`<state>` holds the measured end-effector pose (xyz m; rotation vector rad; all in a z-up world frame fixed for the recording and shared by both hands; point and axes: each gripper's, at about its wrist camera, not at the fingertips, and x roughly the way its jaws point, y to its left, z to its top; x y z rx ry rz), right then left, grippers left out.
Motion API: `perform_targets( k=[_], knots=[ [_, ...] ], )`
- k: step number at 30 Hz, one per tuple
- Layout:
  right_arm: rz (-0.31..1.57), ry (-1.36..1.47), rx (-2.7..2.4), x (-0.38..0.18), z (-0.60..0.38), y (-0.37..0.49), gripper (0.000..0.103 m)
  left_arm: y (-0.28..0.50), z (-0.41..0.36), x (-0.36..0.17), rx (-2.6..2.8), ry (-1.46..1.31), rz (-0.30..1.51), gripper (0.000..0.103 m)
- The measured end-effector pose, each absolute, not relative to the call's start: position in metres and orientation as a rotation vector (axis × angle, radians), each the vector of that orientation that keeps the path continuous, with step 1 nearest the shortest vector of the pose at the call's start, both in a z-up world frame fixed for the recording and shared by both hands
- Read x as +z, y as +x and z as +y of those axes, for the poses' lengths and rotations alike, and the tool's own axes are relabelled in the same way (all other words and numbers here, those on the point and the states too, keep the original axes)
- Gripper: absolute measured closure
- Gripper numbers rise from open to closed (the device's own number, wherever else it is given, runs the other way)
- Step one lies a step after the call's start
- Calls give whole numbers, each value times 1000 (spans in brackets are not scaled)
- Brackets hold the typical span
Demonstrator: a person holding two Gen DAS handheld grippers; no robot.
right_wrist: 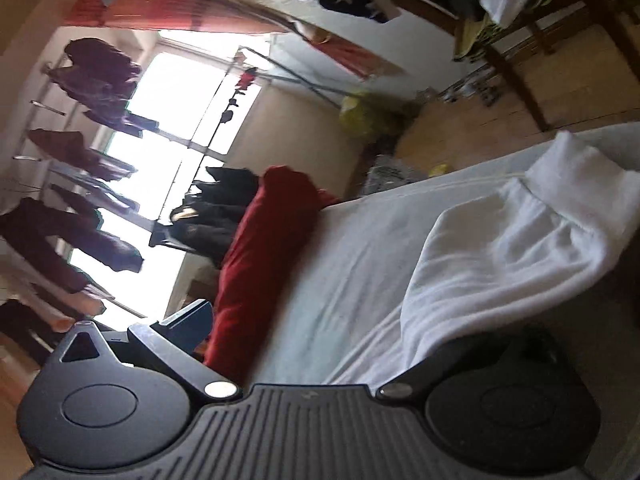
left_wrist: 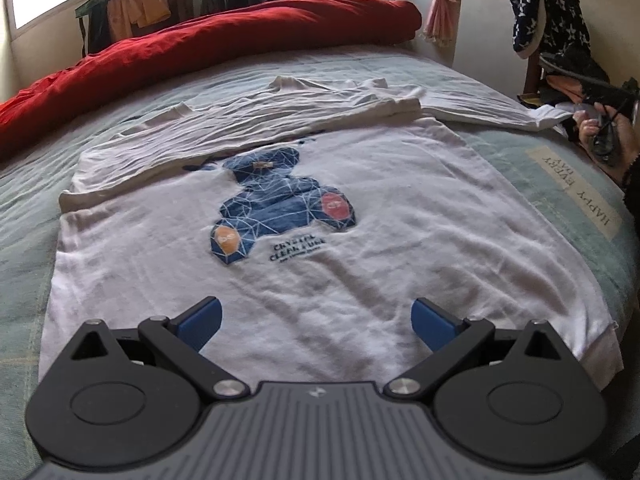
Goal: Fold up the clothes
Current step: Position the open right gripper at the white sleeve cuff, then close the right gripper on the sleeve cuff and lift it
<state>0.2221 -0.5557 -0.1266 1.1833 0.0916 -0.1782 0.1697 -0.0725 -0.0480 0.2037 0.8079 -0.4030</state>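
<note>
A white long-sleeved shirt (left_wrist: 360, 216) with a blue bear print (left_wrist: 280, 204) lies flat on the bed, hem nearest me. One sleeve (left_wrist: 240, 136) is folded across the chest. The other sleeve (left_wrist: 480, 112) stretches out to the right. My left gripper (left_wrist: 316, 320) hovers open over the hem, with nothing between its blue pads (left_wrist: 200, 320). A hand holds my right gripper (left_wrist: 592, 84) at the outstretched cuff. In the right wrist view, the right gripper (right_wrist: 316, 320) is rolled sideways with its jaws wide apart. The white sleeve (right_wrist: 500, 240) drapes over and hides one finger.
A red duvet (left_wrist: 200, 48) is bunched along the bed's far side. The pale blue-green bedsheet (left_wrist: 540, 168) carries a printed label. A chair piled with dark star-print clothes (left_wrist: 548, 20) stands at the right. Clothes hang on a rack (right_wrist: 80, 160) by the window.
</note>
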Motion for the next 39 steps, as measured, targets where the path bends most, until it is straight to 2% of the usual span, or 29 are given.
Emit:
perform_targets(
  k=[9, 23, 39],
  knots=[
    [89, 1176, -73, -92, -536, 234, 0, 170, -60, -45, -399, 199, 786, 2],
    [180, 1097, 59, -32, -470, 280, 0, 166, -24, -47, -387, 221, 789, 2],
    [424, 940, 207, 5, -360, 343, 0, 158, 1, -43, -502, 315, 779, 2]
  ],
)
